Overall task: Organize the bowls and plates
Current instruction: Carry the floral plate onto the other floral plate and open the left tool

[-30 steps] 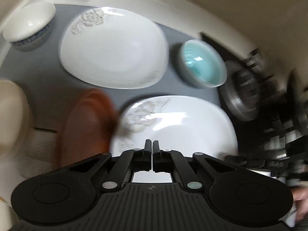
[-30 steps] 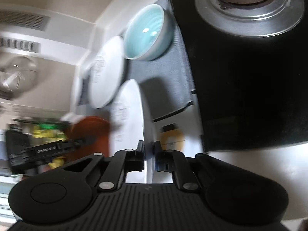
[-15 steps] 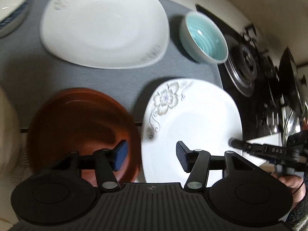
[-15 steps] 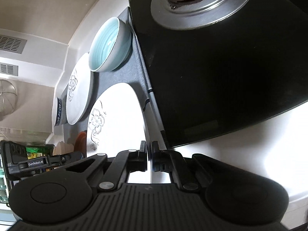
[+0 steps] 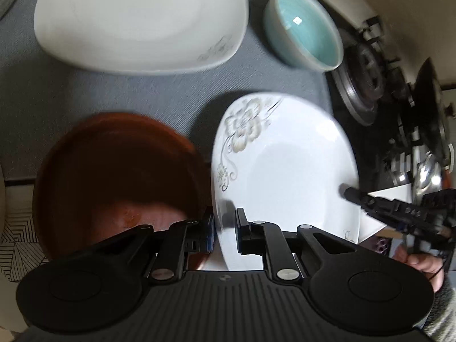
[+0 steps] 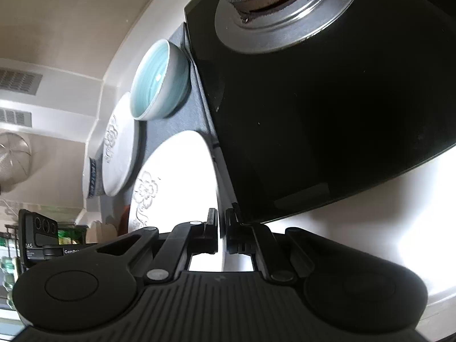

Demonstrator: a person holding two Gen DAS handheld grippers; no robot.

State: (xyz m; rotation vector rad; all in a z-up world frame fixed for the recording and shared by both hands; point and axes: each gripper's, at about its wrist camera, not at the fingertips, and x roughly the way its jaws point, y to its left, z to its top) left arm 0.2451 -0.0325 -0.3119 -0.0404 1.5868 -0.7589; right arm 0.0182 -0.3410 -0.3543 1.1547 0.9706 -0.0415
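A white plate with a flower print [image 5: 285, 171] is tilted above the grey mat [image 5: 85, 91]. My left gripper [image 5: 223, 233] is shut on its near left rim. My right gripper [image 6: 221, 232] is shut on its right rim, and shows in the left wrist view [image 5: 349, 192]. The same plate fills the middle of the right wrist view [image 6: 176, 176]. A brown plate [image 5: 114, 171] lies left of it. A second white flower plate [image 5: 136, 20] lies behind, and a teal bowl [image 5: 305, 28] at the back right.
A black gas hob [image 6: 327, 114] with a burner [image 6: 282, 2] borders the mat on the right. A blue-patterned bowl [image 6: 91, 182] sits at the far left end. A patterned cloth [image 5: 17, 242] lies at the left near edge.
My left gripper went from wide open to shut on the flower plate's left rim. The plate now tilts up more steeply. My right gripper stays shut on the right rim.
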